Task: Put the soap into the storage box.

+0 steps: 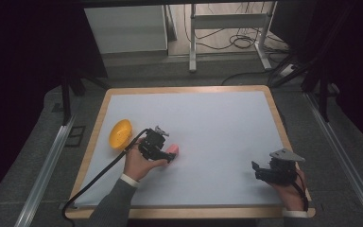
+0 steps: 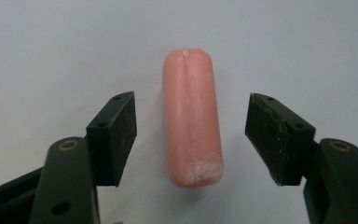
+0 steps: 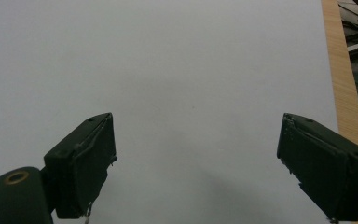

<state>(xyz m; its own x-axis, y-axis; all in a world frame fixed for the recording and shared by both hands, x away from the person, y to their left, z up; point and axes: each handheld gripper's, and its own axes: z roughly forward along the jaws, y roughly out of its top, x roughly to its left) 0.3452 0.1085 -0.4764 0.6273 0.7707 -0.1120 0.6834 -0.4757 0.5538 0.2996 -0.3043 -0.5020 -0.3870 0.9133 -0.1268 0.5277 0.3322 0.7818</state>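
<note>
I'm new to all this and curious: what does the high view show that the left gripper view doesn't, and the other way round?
High view alone: the yellow bowl, the person's hands and the right gripper near the table's right edge. Left gripper view alone: the gaps between the left gripper's pads and the pink sausage, and the sausage's seam and scuffed end. Both: sausage, left gripper, white tabletop.

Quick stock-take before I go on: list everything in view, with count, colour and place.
sausage: one, pink, lying on the white mat between the left gripper's jaws, not touched by the pads
bowl: one, yellow, tilted, near the mat's left edge
mat: one, white, covering the table
table: one, wooden rim
left gripper: one, black, open around the sausage
right gripper: one, black, open, nothing between its jaws, over the mat's right front part
</note>
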